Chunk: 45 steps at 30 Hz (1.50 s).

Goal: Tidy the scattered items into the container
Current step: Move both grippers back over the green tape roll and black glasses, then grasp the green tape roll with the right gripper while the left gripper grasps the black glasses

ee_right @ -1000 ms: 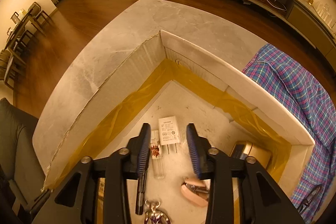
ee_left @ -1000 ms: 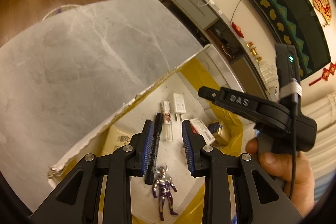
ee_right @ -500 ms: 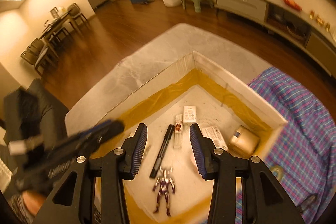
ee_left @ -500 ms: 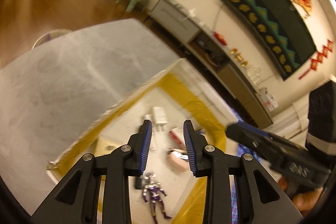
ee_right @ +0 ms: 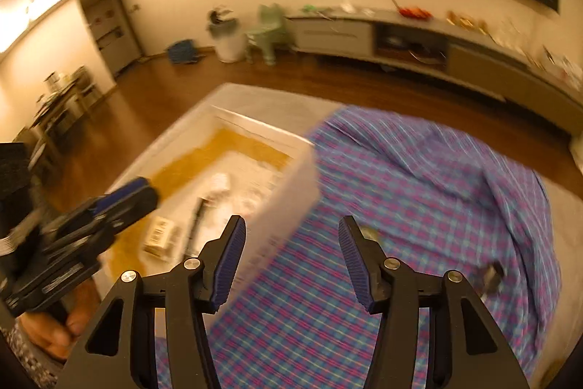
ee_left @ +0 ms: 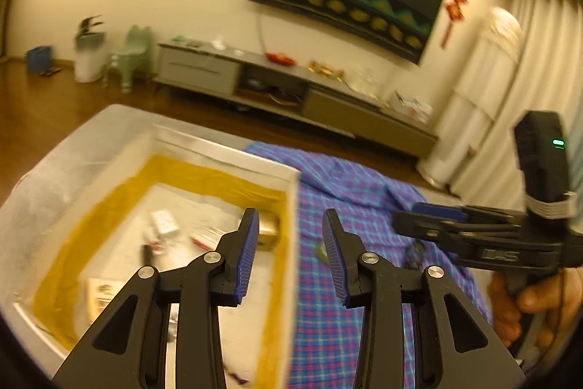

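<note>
The white box [ee_left: 289, 195] lined with yellow tape holds a white charger [ee_left: 164, 223], a black pen [ee_left: 147, 252], a gold box [ee_left: 269, 228] and a labelled pack [ee_left: 100, 294]. Right of it lies a blue plaid cloth [ee_left: 346, 199] with two small dark items [ee_left: 322, 252] [ee_left: 413, 256] on it, blurred. My left gripper [ee_left: 290, 243] hovers over the box's right wall, its jaws opening and empty. Above the cloth [ee_right: 419, 188], my right gripper [ee_right: 291, 243] is opening too, empty, near a small item [ee_right: 370, 232]; another item [ee_right: 492, 276] lies further right.
Each view shows the other gripper: the right one [ee_left: 411, 219] in a hand [ee_left: 532, 301], the left one [ee_right: 142, 195] over the box [ee_right: 302, 177]. The grey table [ee_left: 54, 177] carries both box and cloth. A low cabinet [ee_left: 291, 90] stands along the far wall.
Both grippers have lifted away from the things inside the box and swung right, toward the plaid cloth. Their jaws stand wider apart than before.
</note>
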Available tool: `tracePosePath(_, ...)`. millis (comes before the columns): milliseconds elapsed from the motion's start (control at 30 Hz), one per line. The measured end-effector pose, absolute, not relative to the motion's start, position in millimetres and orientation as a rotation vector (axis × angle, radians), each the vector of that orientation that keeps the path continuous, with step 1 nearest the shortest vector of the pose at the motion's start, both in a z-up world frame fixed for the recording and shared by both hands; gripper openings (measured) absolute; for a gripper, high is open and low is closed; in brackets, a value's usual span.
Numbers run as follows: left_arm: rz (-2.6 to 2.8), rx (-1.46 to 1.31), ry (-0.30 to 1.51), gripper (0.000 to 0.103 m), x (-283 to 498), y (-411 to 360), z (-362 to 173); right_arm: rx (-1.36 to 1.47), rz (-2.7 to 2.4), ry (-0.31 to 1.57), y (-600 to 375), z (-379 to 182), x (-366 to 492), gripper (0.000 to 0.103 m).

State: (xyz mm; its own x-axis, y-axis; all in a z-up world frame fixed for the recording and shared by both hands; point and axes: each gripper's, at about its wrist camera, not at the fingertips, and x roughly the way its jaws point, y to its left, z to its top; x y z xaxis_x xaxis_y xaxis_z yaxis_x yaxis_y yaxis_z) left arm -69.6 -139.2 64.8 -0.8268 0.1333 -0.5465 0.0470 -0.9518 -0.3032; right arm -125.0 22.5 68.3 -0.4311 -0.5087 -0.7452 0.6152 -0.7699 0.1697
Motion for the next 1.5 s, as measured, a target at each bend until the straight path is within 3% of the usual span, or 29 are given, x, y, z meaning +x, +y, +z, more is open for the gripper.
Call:
tracePosePath(167, 2.854, -0.976, -0.47, 0.039, -81.5, -115.1, 55.0, 1.197, -2.229, 0.255, 23.2, 16.0, -145.9, 0.055)
tracePosePath(300, 2.836, -1.001, -0.457, 0.039, -85.6, -105.6, 52.5, 1.262, -2.26, 0.359, 21.3, -23.7, -166.4, 0.041)
tracePosePath(467, 2.819, -1.024, -0.48, 0.039, -86.7, -102.1, 46.9, 1.314, -2.273, 0.391, 24.1, -55.6, -191.8, 0.032)
tracePosePath(667, 2.8, -1.041, -0.505, 0.039, -90.4, -100.2, 43.5, 1.34, -2.231, 0.438, 15.9, -85.4, -208.0, 0.032)
tracePosePath(800, 2.794, -1.054, -0.483, 0.039, -93.7, -93.1, 40.2, 1.295, -2.233, 0.408, 15.7, -85.4, -212.7, 0.03)
tracePosePath(1033, 2.79, -1.075, -0.456, 0.039, -96.3, -81.1, 38.4, 1.304, -2.206, 0.363, 25.8, -85.4, -216.3, 0.009)
tracePosePath(1233, 2.79, -1.117, -0.489, 0.039, -99.6, -82.0, 33.0, 1.301, -2.211, 0.299, 43.3, -81.7, -211.3, 0.008)
tracePosePath(1333, 2.789, -1.126, -0.532, 0.039, -100.8, -87.9, 31.5, 1.288, -2.199, 0.259, 43.5, -78.8, -211.2, 0.016)
tracePosePath(1400, 2.791, -1.121, -0.539, 0.039, -100.5, -89.3, 31.4, 1.272, -2.191, 0.263, 38.2, -77.6, -208.4, 0.053)
tracePosePath(1467, 2.791, -1.12, -0.529, 0.039, -100.6, -88.5, 31.2, 1.237, -2.203, 0.326, 28.6, -79.1, -203.2, 0.065)
tracePosePath(1500, 2.788, -1.12, -0.526, 0.039, -100.8, -87.6, 31.2, 1.226, -2.218, 0.404, 20.7, -83.1, -200.6, 0.065)
